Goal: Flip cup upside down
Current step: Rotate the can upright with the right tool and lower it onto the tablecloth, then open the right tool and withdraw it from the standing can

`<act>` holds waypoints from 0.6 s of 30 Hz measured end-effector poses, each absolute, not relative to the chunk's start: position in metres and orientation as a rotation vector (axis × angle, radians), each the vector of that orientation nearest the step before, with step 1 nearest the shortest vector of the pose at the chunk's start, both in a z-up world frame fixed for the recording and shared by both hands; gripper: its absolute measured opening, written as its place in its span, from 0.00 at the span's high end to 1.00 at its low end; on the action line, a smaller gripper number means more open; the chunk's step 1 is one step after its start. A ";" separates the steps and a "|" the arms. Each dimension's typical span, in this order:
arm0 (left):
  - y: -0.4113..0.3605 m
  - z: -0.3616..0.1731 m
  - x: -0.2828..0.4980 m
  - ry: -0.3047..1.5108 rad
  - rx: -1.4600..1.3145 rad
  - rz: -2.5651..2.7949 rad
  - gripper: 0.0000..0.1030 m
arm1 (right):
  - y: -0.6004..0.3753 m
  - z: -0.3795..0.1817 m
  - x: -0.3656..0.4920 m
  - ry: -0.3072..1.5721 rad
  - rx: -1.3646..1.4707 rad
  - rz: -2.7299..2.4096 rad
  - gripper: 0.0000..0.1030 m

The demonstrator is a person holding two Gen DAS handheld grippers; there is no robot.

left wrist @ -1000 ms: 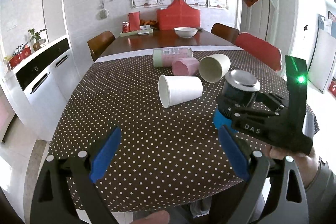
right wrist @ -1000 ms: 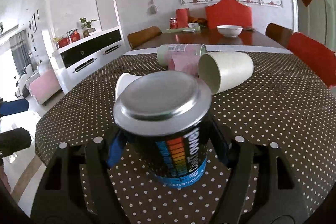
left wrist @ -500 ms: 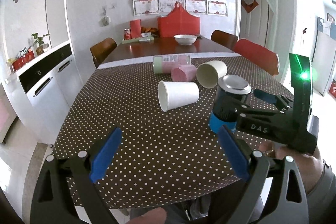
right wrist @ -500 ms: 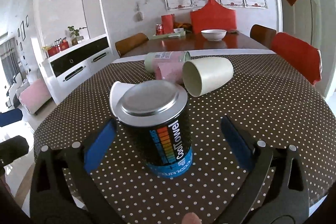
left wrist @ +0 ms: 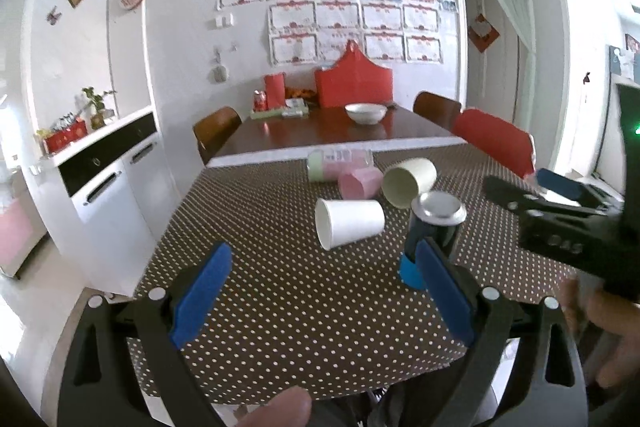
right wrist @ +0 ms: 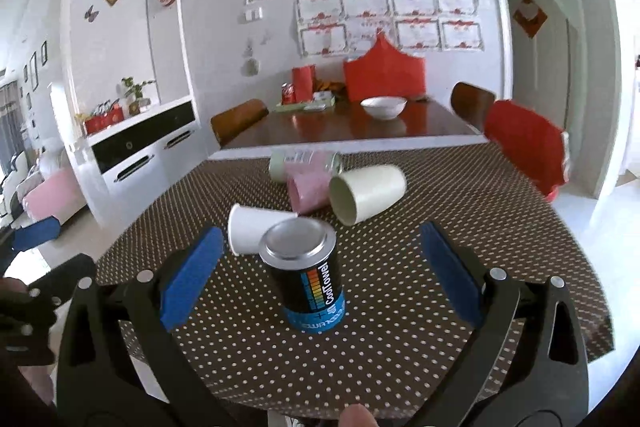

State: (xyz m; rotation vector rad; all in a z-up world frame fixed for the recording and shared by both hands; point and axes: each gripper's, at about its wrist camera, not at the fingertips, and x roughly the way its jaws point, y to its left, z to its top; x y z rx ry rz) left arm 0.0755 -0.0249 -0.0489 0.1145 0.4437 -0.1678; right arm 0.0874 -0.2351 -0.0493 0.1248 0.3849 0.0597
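Note:
The black "CoolTowel" cup [right wrist: 310, 279] stands on the dotted tablecloth with its metal base up and its blue end down. My right gripper [right wrist: 320, 233] is open, and its blue pads [right wrist: 192, 275] sit well clear of the cup on either side. The left wrist view shows the same cup [left wrist: 434, 231] just beyond my right fingertip, with the right gripper [left wrist: 524, 183] to its right, apart from it. My left gripper [left wrist: 322, 255] is open and holds nothing, low over the table's near edge.
A white paper cup [left wrist: 350, 227] lies on its side just left of the black cup. Behind them lie a cream cup [left wrist: 410, 181], a pink cup [left wrist: 360, 183] and a green-and-pink bottle [left wrist: 336, 165]. A red chair [left wrist: 496, 143] stands at the right, a white cabinet [left wrist: 108, 187] at the left.
My right gripper was shut on the black cup, then opened and let it go. It has since drawn back, and the cup stays base-up on the cloth. Both views have tilted upward.

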 end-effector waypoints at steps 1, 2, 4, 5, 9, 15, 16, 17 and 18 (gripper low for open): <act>-0.025 -0.046 0.073 0.434 0.115 -0.158 0.11 | -0.235 -0.045 0.082 0.381 0.127 0.053 0.06; -0.025 -0.042 0.070 0.422 0.115 -0.149 0.11 | -0.234 -0.040 0.076 0.379 0.131 0.045 0.06; -0.025 -0.034 0.064 0.403 0.114 -0.144 0.11 | -0.233 -0.034 0.065 0.372 0.133 0.032 0.06; -0.024 -0.031 0.061 0.395 0.115 -0.143 0.11 | -0.232 -0.030 0.058 0.362 0.135 0.025 0.06; -0.023 -0.017 0.044 0.345 0.118 -0.120 0.11 | -0.227 -0.017 0.036 0.330 0.137 0.000 0.06; -0.018 -0.002 0.024 0.296 0.087 -0.092 0.11 | -0.212 -0.009 0.005 0.275 0.118 -0.043 0.06; -0.017 -0.001 0.021 0.290 0.084 -0.091 0.11 | -0.209 -0.009 0.002 0.272 0.107 -0.046 0.06; -0.016 0.001 0.018 0.285 0.083 -0.086 0.11 | -0.208 -0.008 0.000 0.269 0.099 -0.047 0.06; -0.015 0.002 0.016 0.280 0.082 -0.082 0.11 | -0.204 -0.006 -0.004 0.257 0.093 -0.049 0.06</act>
